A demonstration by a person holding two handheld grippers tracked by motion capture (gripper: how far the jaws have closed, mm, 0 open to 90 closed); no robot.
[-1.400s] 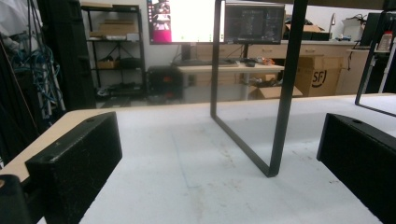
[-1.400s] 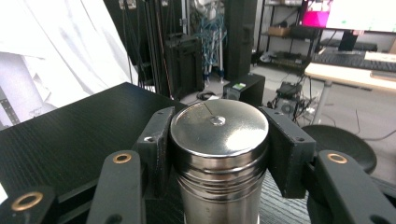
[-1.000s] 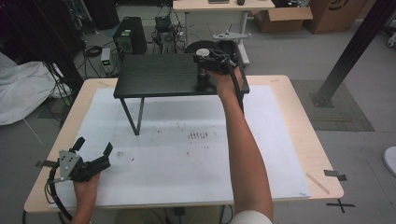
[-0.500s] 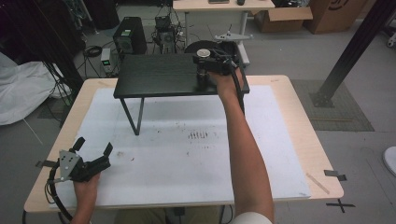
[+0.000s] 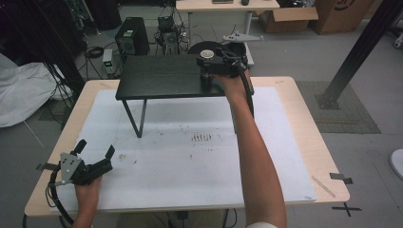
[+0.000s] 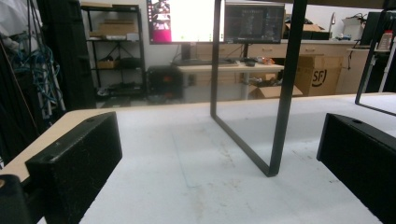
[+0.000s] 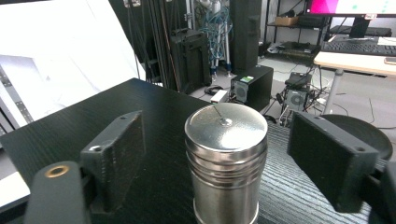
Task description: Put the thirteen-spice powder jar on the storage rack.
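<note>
A shiny steel canister [image 7: 225,158] with a flat lid stands upright on the black stand's top [image 7: 140,107], near its far right corner [image 5: 207,66]. My right gripper [image 7: 219,140] reaches over the stand [image 5: 206,71] with one jaw on each side of the canister. Its jaws have just been opening, and a gap shows between each pad and the canister wall. My left gripper [image 5: 96,148] rests low on the white mat at the near left, open, with nothing between its jaws [image 6: 219,154].
The black stand [image 5: 161,76] sits on thin metal legs [image 6: 280,93] at the back of the white-covered table [image 5: 190,161]. Behind the table are computer towers, cables, a desk and cardboard boxes. The wooden table edge [image 5: 328,142] runs along the right.
The right gripper's jaws have spread apart and let go of the canister, which stays standing on the stand. Neither hand has shifted noticeably.
</note>
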